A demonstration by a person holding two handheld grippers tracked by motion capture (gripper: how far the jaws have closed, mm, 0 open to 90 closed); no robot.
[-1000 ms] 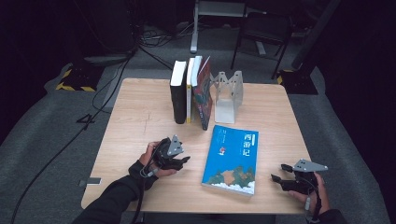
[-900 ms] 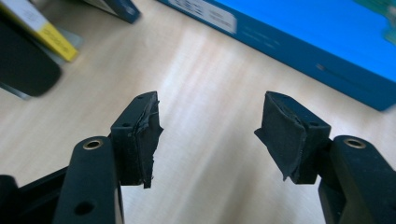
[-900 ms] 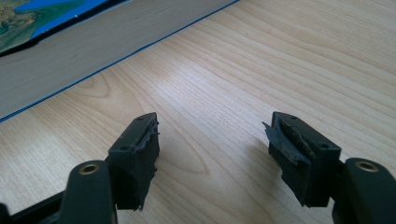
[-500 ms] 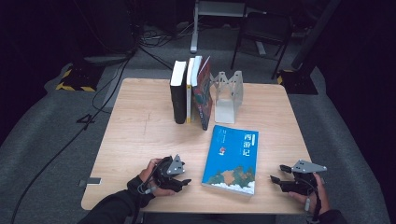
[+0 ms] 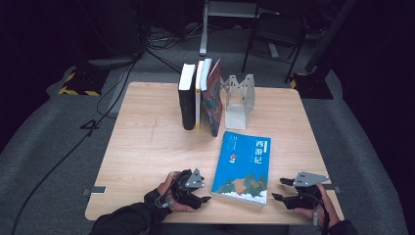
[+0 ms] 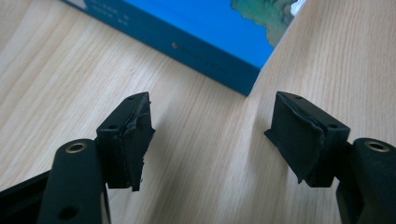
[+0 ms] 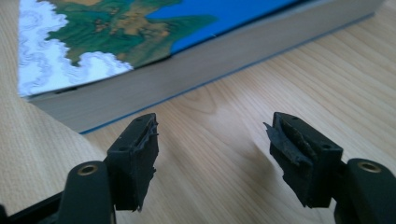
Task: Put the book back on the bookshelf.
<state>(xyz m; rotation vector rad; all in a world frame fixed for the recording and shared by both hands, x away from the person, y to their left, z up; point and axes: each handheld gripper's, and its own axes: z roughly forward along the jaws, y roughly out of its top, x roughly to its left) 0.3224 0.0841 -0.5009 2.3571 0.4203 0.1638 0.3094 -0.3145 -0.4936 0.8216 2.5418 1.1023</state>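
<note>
Blue book (image 5: 243, 165) lies flat near the table's (image 5: 147, 147) near edge, untouched between my two grippers. Left gripper (image 5: 201, 194): jaws apart, empty, the book's near-left corner (image 6: 250, 84) just ahead. Right gripper (image 5: 280, 189): jaws apart, empty, facing the page edge (image 7: 187, 77) from the right. Judgement: no grasp yet; lifting and shelving remain. Farther off, three books (image 5: 200, 95) stand upright beside a metal bookend (image 5: 240, 100).

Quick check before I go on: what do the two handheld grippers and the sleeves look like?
Both grippers are black with two blocky jaws whose pads are frayed. The right gripper carries a grey three-cornered plate; the left gripper has a smaller grey plate. The left forearm wears a dark sleeve.
</note>
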